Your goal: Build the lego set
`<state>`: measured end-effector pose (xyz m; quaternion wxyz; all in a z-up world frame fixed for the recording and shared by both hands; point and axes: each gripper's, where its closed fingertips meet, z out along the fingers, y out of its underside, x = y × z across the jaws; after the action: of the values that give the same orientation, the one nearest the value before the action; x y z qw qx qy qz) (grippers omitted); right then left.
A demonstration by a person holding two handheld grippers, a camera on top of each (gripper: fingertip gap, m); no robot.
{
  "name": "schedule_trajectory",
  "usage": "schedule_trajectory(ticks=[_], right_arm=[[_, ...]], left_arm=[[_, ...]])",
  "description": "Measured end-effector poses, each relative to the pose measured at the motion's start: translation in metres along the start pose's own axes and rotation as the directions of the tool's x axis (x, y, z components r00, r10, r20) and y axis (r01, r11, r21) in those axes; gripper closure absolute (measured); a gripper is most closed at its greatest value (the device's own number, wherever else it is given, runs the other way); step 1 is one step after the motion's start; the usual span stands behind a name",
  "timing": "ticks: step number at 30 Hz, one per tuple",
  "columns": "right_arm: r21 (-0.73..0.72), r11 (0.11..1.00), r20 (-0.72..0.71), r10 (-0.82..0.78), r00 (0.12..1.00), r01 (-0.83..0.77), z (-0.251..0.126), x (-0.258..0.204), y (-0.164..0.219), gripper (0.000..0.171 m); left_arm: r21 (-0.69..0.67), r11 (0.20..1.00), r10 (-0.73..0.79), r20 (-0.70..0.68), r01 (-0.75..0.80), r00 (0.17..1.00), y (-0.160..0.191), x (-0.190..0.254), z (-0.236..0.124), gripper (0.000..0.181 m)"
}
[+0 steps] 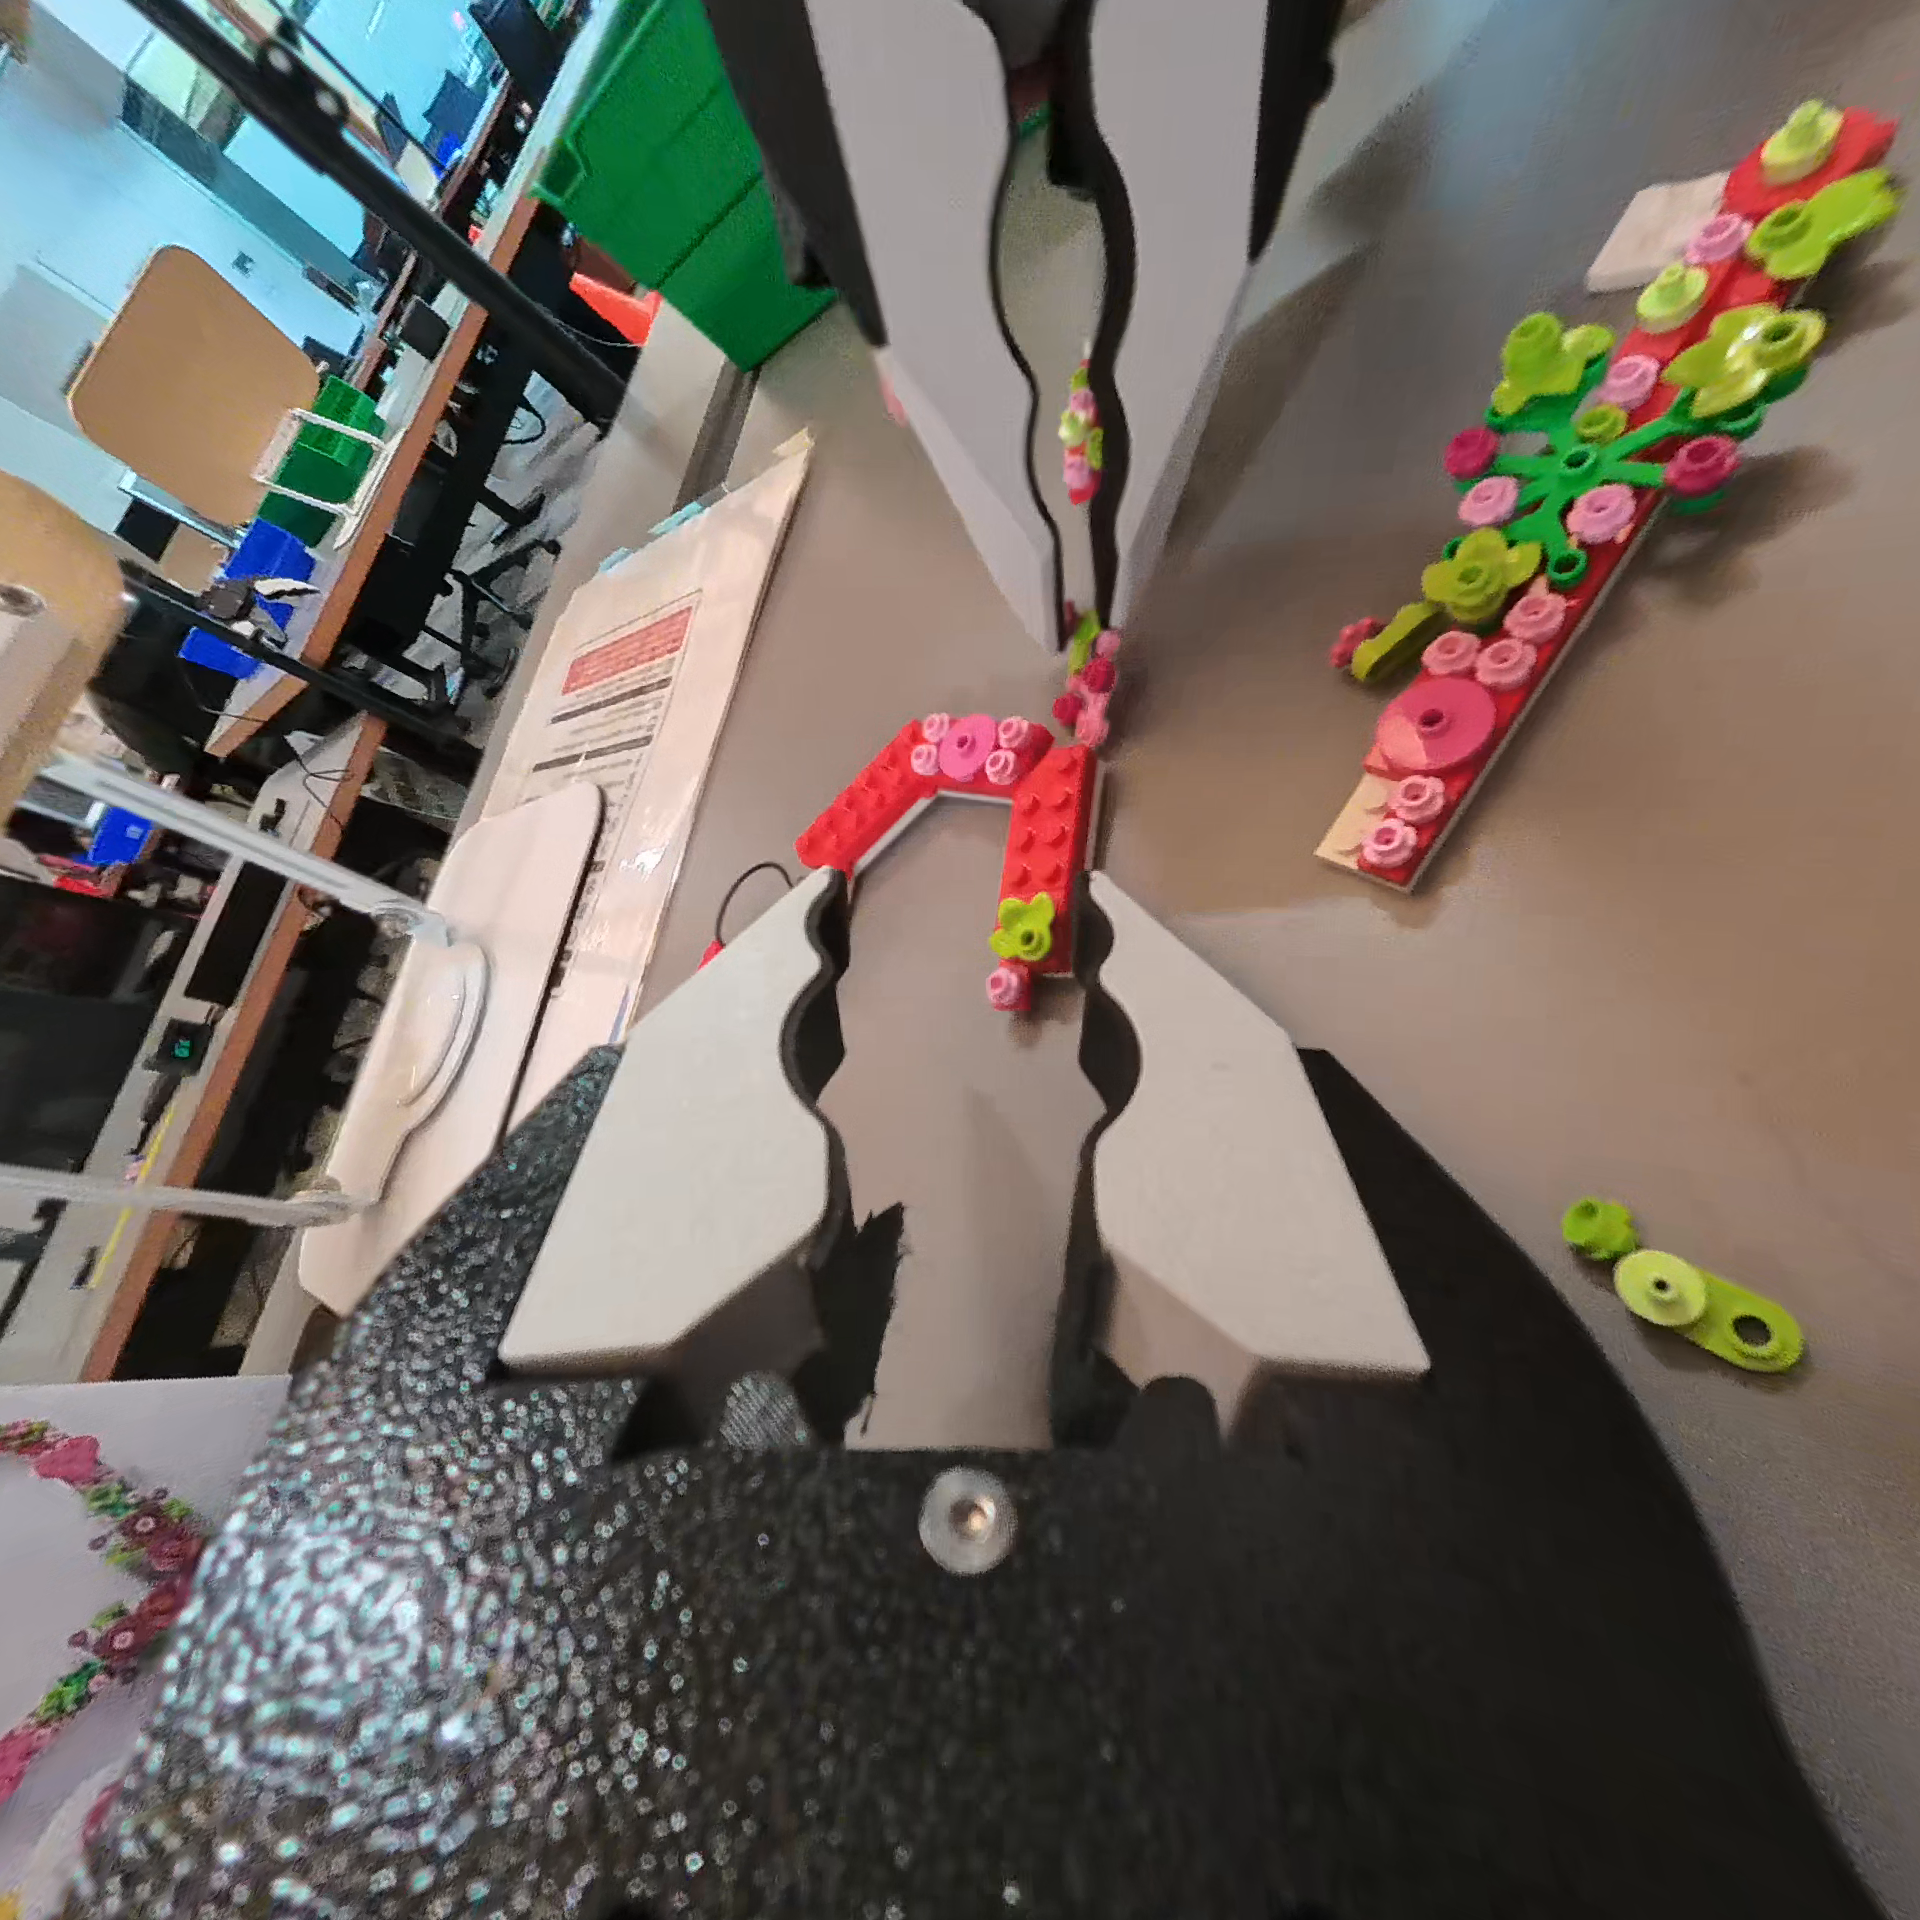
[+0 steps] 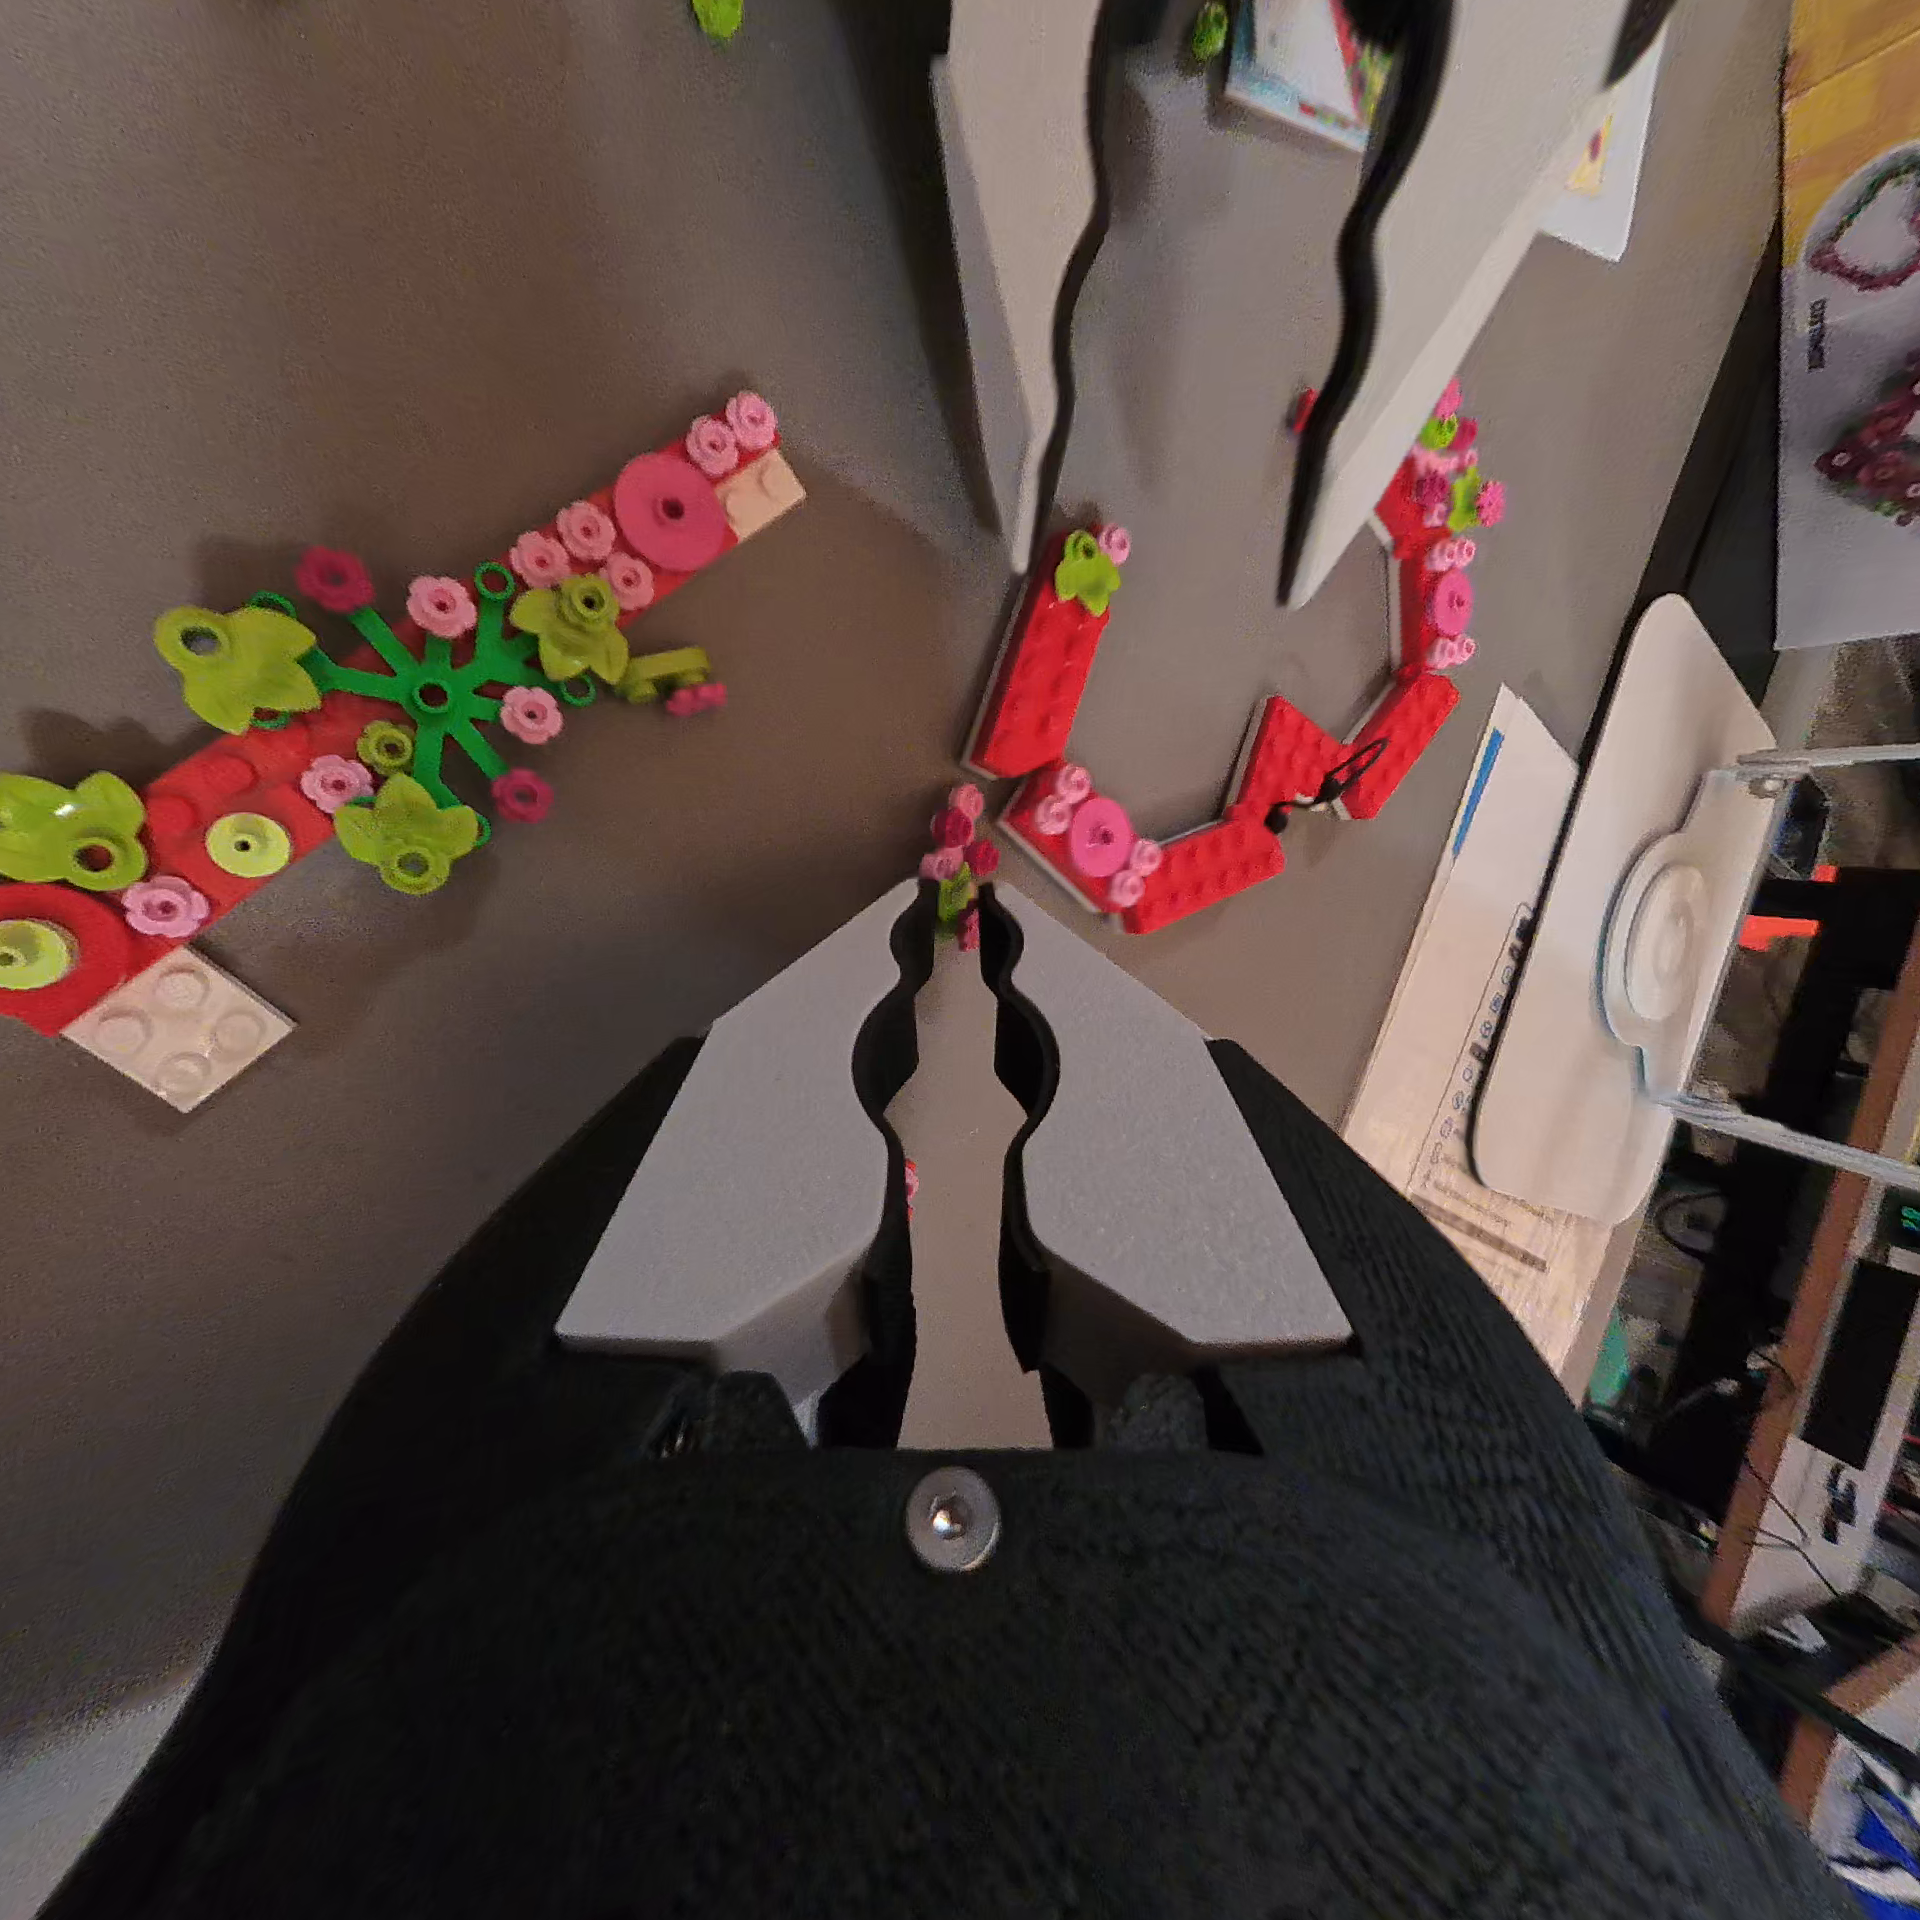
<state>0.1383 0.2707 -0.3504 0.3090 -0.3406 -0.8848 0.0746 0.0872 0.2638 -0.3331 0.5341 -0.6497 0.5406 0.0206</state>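
Note:
A red U-shaped Lego frame (image 1: pixel 1044 831) (image 2: pixel 1039 675) with pink flowers and a lime leaf lies on the grey table. My left gripper (image 1: pixel 961 894) is open and empty. Its tips straddle the frame's arm that carries the lime leaf. It enters the right wrist view (image 2: pixel 1153 571) from the top. My right gripper (image 2: pixel 951 899) is shut on a small cluster of pink and magenta flowers with a lime leaf (image 2: pixel 954 828). It holds the cluster just beside the frame's flowered corner. In the left wrist view the right gripper (image 1: pixel 1091 623) comes down from above with the flower cluster (image 1: pixel 1091 691).
A long red strip with a green stem, lime leaves and pink flowers (image 1: pixel 1558 520) (image 2: pixel 416 696) lies apart from the frame. Loose lime pieces (image 1: pixel 1683 1299) lie on the table. A white stand (image 2: pixel 1621 904), printed sheets (image 1: pixel 623 727) and the picture box (image 2: pixel 1849 312) line the table edge. My hands' fingertips stand some 6 cm from each other.

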Motion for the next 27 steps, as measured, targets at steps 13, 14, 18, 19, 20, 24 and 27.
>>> schedule_trajectory(ticks=[13,14,18,19,20,24,27], right_arm=[[0.039,0.998,-0.445,-0.028,0.895,0.051,-0.051,0.008,-0.035,0.165],[0.051,0.998,-0.453,-0.015,0.891,0.043,-0.055,0.003,-0.044,0.165],[0.094,0.994,-0.341,0.093,0.935,-0.064,-0.051,-0.038,-0.084,0.165],[0.094,0.993,-0.318,0.102,0.943,-0.076,-0.048,-0.048,-0.093,0.166],[0.086,0.992,-0.294,0.114,0.949,-0.092,-0.044,-0.057,-0.101,0.166],[0.009,0.991,-0.298,0.131,0.946,-0.135,-0.032,-0.074,-0.111,0.166],[-0.024,0.989,-0.395,0.124,0.910,-0.145,-0.034,-0.065,-0.113,0.166]], left_arm=[[0.212,0.947,-0.254,0.035,0.241,0.967,-0.027,-0.035,-0.026,0.142],[0.247,0.928,-0.296,0.035,0.279,0.955,-0.031,-0.041,-0.030,0.143],[0.366,0.836,-0.448,0.022,0.410,0.894,-0.037,-0.058,-0.044,0.144],[0.377,0.821,-0.469,0.018,0.428,0.883,-0.036,-0.060,-0.045,0.144],[0.385,0.811,-0.482,0.014,0.440,0.876,-0.035,-0.061,-0.045,0.144],[0.371,0.815,-0.473,-0.016,0.445,0.881,-0.034,-0.055,-0.042,0.144],[0.324,0.850,-0.421,-0.058,0.416,0.905,-0.032,-0.043,-0.037,0.144]])
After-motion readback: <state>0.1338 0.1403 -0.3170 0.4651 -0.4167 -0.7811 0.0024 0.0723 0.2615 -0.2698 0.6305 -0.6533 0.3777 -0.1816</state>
